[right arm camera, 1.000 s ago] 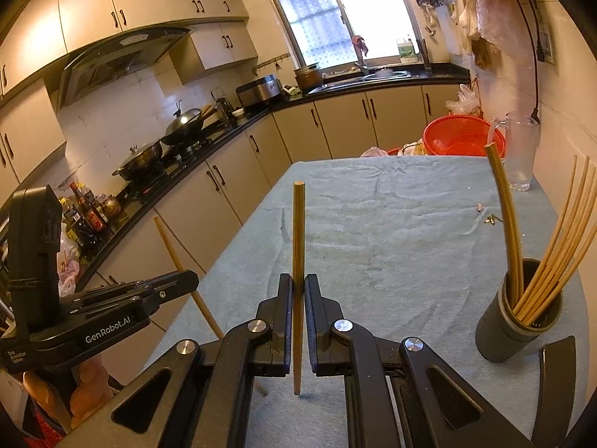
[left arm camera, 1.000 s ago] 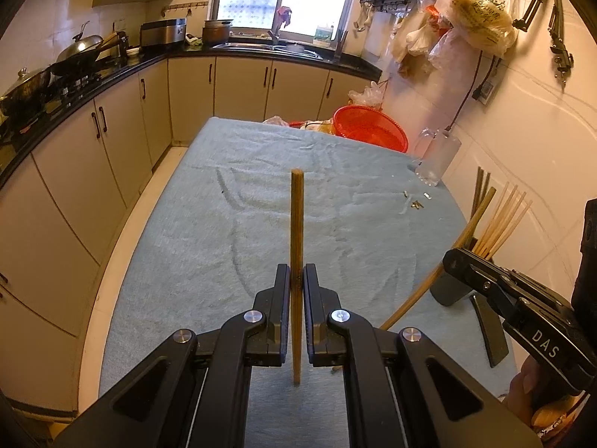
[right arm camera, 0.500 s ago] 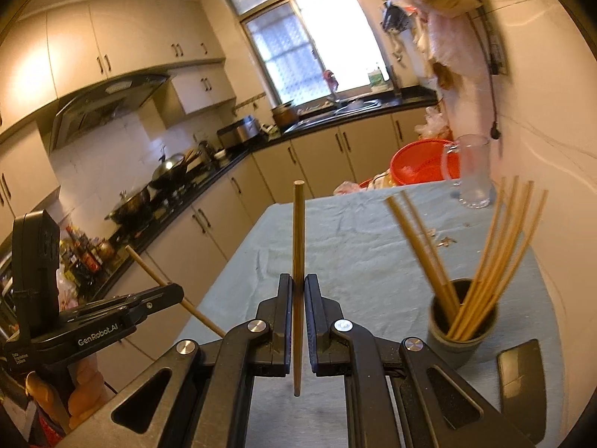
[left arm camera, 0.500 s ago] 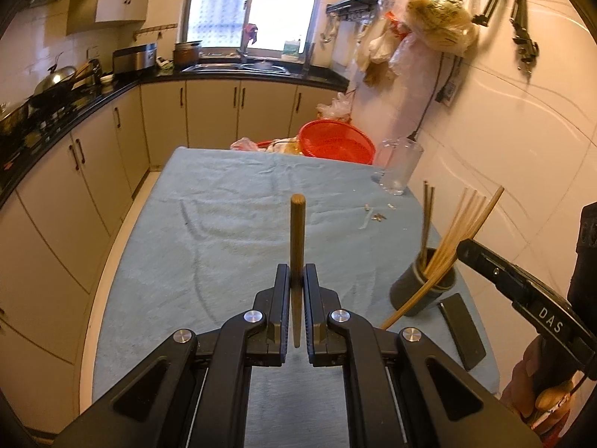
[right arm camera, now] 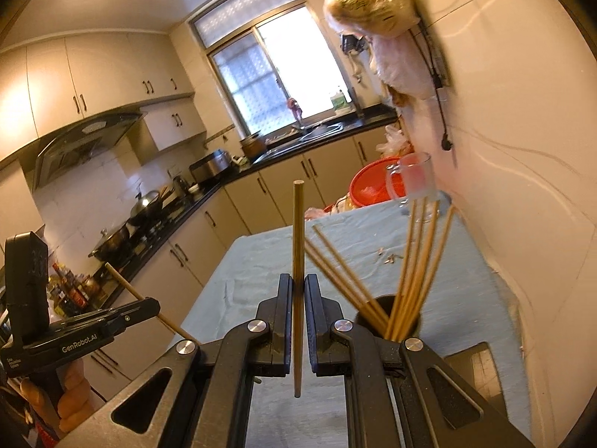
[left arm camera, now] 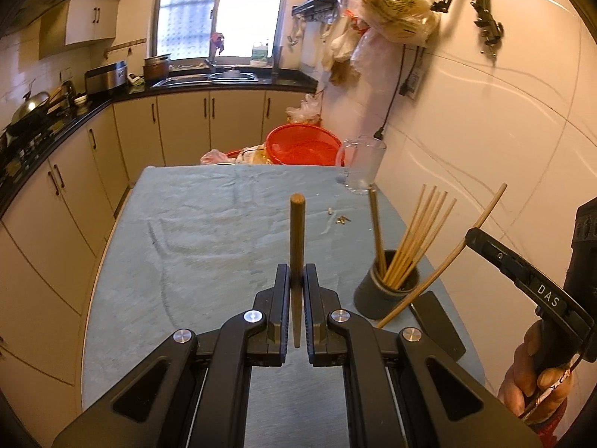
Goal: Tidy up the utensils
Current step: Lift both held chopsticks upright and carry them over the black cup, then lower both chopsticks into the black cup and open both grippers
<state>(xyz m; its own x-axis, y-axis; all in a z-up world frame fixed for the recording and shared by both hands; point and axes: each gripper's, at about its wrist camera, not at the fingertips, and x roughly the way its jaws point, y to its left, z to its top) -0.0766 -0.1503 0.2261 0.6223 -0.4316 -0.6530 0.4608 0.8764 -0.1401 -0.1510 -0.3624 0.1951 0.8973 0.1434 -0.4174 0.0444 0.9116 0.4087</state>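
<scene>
My left gripper (left arm camera: pixel 297 278) is shut on a brown chopstick (left arm camera: pixel 297 231) that stands upright between its jaws. My right gripper (right arm camera: pixel 297 287) is shut on another chopstick (right arm camera: pixel 298 239), also upright. A dark round holder (left arm camera: pixel 384 286) with several chopsticks stands on the table's right side, right of the left gripper. In the right wrist view the holder (right arm camera: pixel 388 313) is just right of my gripper. The right gripper also shows in the left wrist view (left arm camera: pixel 471 237), with its chopstick slanting over the holder's right side. The left gripper also shows at the left of the right wrist view (right arm camera: pixel 151 304).
The table (left arm camera: pixel 209 231) has a blue-grey cloth. A dark flat slab (left arm camera: pixel 440 324) lies by the holder. A glass mug (left arm camera: pixel 362 164) and a red basket (left arm camera: pixel 302 145) stand at the far end. The tiled wall (left arm camera: pixel 485 130) runs along the right; cabinets run along the left.
Both cameras have tilted up and swung toward the holder. The right gripper has moved over the table until the holder is beside its jaws. Both grips are unchanged.
</scene>
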